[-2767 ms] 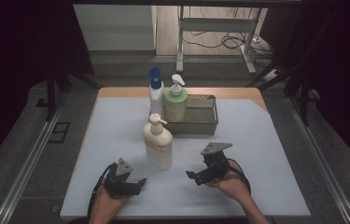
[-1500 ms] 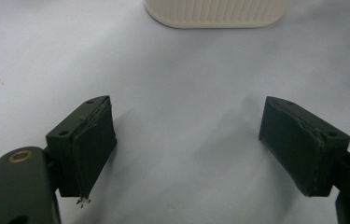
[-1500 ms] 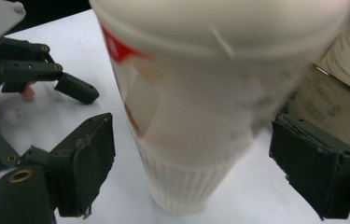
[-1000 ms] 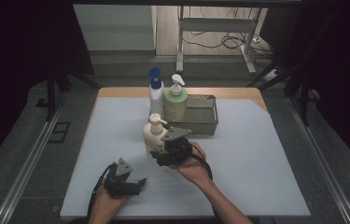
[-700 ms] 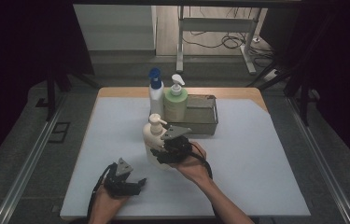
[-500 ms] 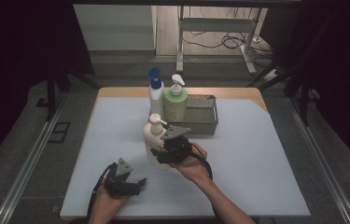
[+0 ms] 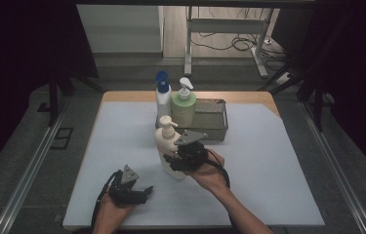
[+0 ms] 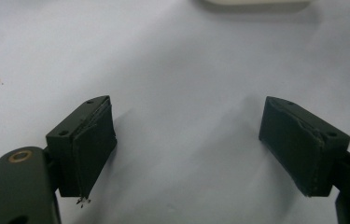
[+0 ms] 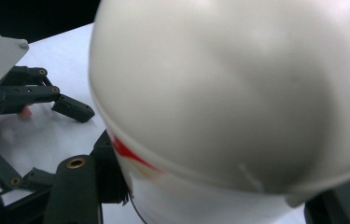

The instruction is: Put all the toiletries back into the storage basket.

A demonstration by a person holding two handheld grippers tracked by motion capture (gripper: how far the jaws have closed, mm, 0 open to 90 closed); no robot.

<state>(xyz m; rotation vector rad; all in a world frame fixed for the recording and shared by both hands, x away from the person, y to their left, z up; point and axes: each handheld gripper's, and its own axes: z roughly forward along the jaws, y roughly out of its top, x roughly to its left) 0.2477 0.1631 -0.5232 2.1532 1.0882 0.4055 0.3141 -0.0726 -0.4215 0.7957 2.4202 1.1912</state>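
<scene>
1. Now: right gripper [image 7: 173, 161] is at the cream pump bottle [image 7: 169, 146], which stands mid-counter [image 7: 278, 161] just in front of the metal tray [image 7: 214, 122]; 2.8 s ago this gripper lay well to the bottle's right.
2. Jaws have just been closing w/ the bottle body [image 9: 228, 93] between them; right gripper view shows jaws flanking it, apparently clamped on.
3. Left gripper [image 7: 131, 190] unchanged, resting near front edge, jaws wide apart, nothing between [image 8: 186, 154].
4. Meaning: grasp looks secured; lift is probably next.
5. Green bottle [image 7: 184, 105] & blue-capped bottle [image 7: 162, 100] stand at tray's left end.
</scene>
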